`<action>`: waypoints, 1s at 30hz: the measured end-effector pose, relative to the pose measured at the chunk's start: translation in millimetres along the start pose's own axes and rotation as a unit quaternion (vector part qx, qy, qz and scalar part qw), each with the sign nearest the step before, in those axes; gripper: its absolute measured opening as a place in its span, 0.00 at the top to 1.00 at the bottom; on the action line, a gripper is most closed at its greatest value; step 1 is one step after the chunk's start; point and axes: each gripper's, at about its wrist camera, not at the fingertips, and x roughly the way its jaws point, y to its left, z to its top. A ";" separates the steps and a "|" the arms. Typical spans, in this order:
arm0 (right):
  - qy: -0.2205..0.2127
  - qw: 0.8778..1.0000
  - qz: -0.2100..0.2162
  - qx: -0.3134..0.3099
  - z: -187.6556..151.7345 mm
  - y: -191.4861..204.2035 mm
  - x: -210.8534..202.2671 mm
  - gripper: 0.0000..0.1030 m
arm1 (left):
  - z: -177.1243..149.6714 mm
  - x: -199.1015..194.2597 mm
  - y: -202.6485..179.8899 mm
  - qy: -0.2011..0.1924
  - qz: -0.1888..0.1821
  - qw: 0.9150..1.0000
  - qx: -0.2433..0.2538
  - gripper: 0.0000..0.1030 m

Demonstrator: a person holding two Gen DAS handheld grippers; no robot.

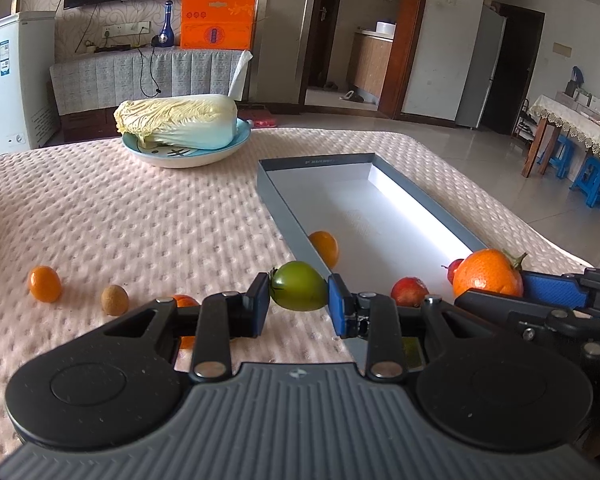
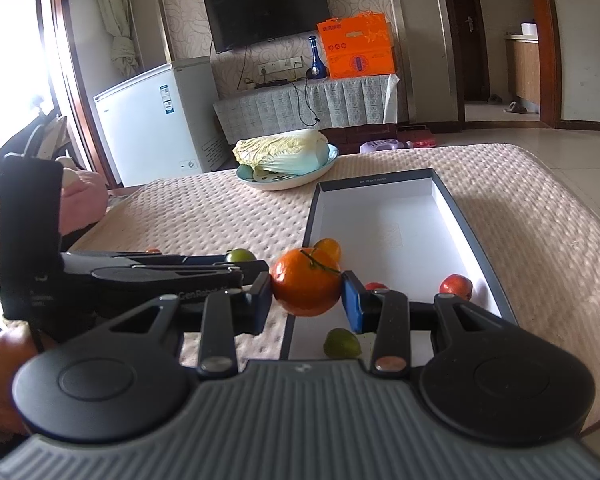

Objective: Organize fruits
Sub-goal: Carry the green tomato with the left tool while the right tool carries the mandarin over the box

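A green tomato [image 1: 299,291] is clamped by the left gripper [image 1: 299,300], long axis crosswise, stem leftward – beside the tray [image 1: 420,216]. An orange [image 2: 306,282], stem up, is pinched by the right gripper [image 2: 306,300] over the tray's near edge.

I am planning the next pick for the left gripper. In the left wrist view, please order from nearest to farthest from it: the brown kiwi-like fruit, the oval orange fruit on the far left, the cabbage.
1. Brown kiwi-like fruit: on the cloth, just left of the left gripper.
2. Oval orange fruit: farther left.
3. Cabbage: on the plate, far end of the table.
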 end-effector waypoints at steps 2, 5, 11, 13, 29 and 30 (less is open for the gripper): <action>-0.003 1.000 -0.003 0.002 0.4 -1.9 -1.4 0.61 | 0.1 -1.2 -1.6 -0.002 -0.003 1.000 0.002 0.65; -0.007 1.000 -0.006 0.006 0.8 -4.5 -3.8 0.61 | 0.0 -2.7 -4.8 -0.005 -0.004 1.000 0.009 0.65; -0.012 1.000 -0.011 0.010 2.4 -9.1 -8.3 0.61 | 0.7 -2.3 -7.3 -0.006 -0.006 1.000 0.009 0.65; -0.010 1.000 -0.019 0.015 3.2 -12.3 -8.4 0.61 | 1.1 -2.2 -8.1 -0.006 -0.006 1.000 0.008 0.65; -0.013 0.993 -0.087 0.078 0.5 -49.3 -21.6 0.61 | 5.8 9.5 -27.9 -0.009 -0.036 0.999 0.014 0.65; -0.008 0.993 -0.088 0.075 -0.4 -48.9 -20.8 0.61 | 6.4 10.9 -29.4 -0.010 -0.039 0.999 0.014 0.65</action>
